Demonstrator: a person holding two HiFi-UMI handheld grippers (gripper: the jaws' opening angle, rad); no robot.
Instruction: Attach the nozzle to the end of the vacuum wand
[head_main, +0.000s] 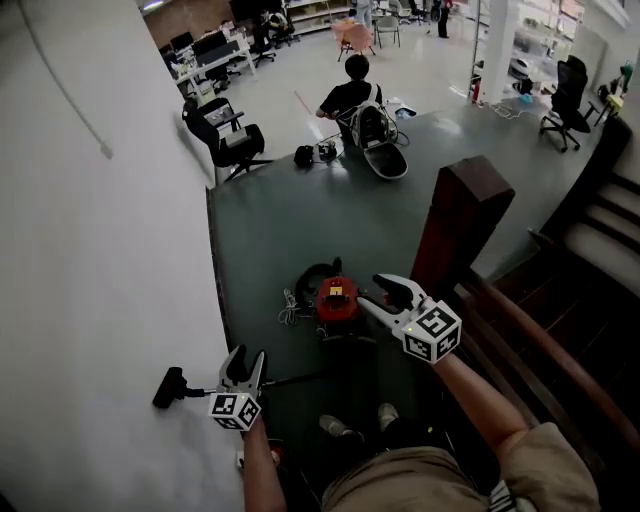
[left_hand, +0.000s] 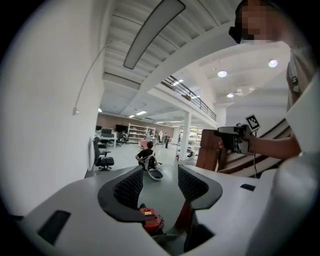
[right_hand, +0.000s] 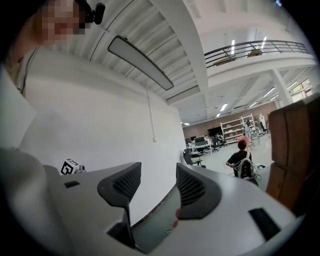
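The left gripper (head_main: 247, 358) is standing with its jaws wide apart and is holding nothing; between them only the floor and the room are showing. The right gripper (head_main: 377, 292) is also standing with its jaws apart, and nothing is lying between its pads. Both are hovering high over the floor, well apart from the task's things.

Under the left gripper the wand (head_main: 295, 380) is lying flat on the floor, passing behind that gripper in the head view. The nozzle (head_main: 168, 387) is sitting at the wand's end, to the left of the left gripper and close to the wall. It is looking joined to the wand in one line, though the joint is too small to check.

Between the two grippers and a bit beyond them, the red vacuum (head_main: 337, 299) is resting on the floor, with a cable (head_main: 290, 306) beside it.

I am judging that the attaching is probably done and that nothing is remaining except perhaps confirming the fit. Far beyond, a seated person (head_main: 350, 95) is working on the floor.
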